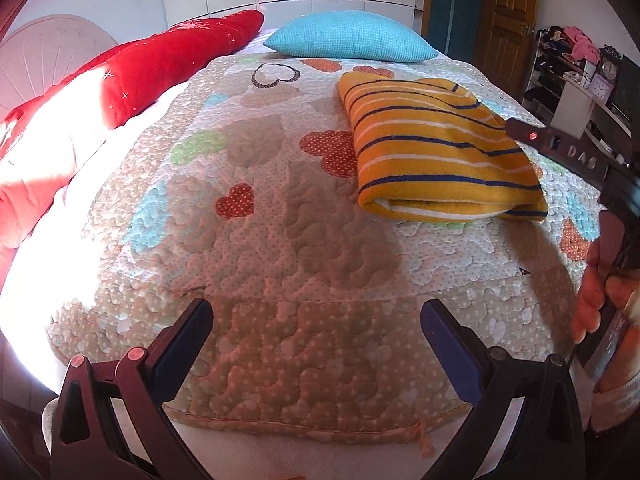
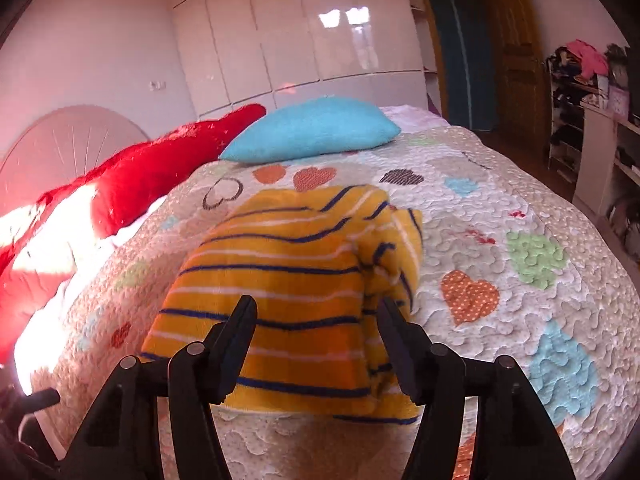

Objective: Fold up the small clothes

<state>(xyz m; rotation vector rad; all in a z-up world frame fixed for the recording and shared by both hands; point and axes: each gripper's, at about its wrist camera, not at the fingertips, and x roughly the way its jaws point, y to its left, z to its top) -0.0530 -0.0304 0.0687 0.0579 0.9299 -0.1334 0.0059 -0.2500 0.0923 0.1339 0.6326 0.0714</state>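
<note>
A small yellow garment with blue and white stripes (image 1: 436, 148) lies folded on the heart-patterned quilt (image 1: 280, 240), right of centre in the left wrist view. My left gripper (image 1: 316, 312) is open and empty, low over the quilt's near edge, well short of the garment. The right gripper's body (image 1: 568, 152) shows at the right edge, beside the garment. In the right wrist view the garment (image 2: 288, 280) fills the centre. My right gripper (image 2: 316, 312) is open just above its near part, jaws apart, holding nothing.
A blue pillow (image 1: 348, 36) and a red plush cushion (image 1: 160, 68) lie at the far side of the bed. A headboard (image 1: 48, 52) stands left. Shelves with clutter (image 1: 572, 64) and a wooden door (image 1: 508, 12) are at the right.
</note>
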